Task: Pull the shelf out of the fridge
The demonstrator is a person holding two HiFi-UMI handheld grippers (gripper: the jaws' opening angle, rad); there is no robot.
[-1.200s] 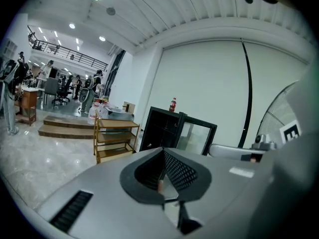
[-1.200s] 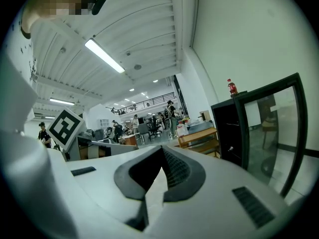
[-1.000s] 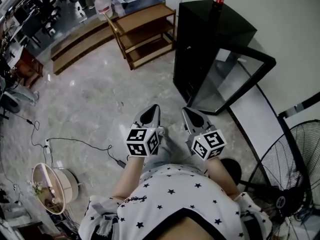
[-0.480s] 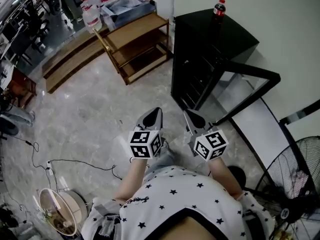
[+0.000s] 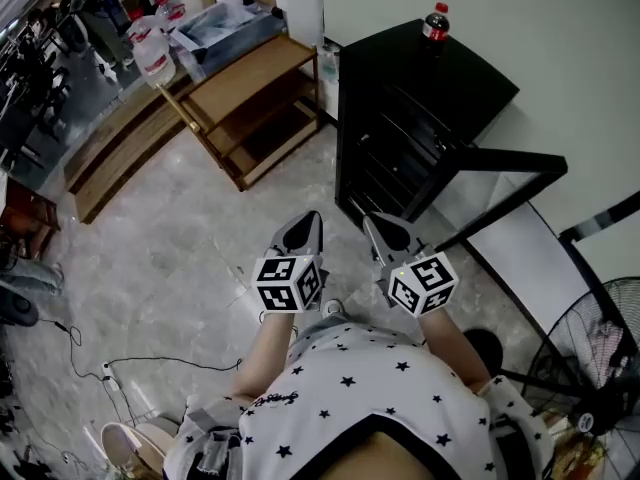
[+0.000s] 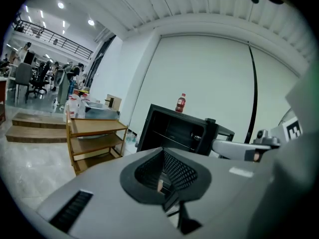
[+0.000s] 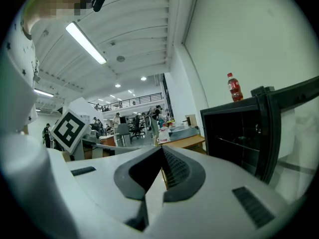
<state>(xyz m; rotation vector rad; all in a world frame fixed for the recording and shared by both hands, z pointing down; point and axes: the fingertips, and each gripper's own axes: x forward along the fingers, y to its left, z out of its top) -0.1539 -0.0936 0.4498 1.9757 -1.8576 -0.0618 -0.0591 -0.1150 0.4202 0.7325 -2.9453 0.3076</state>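
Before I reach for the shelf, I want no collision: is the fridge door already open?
Yes, the fridge door stands swung wide from the black fridge, leaving its dark inside exposed.

In the head view the inside of the fridge [image 5: 440,83] is dark. Its wire shelf [image 6: 169,136] cannot be picked out there and shows only as thin lines in the left gripper view. The standing fan [image 5: 590,358] is cut off by the right and bottom edges. The person's hands are hidden under the left gripper [image 5: 310,218] and the right gripper [image 5: 372,220]. The label on the bottle [image 5: 434,22] is too small to read. The far-off people [image 7: 119,121] in the right gripper view are too small to tell apart.
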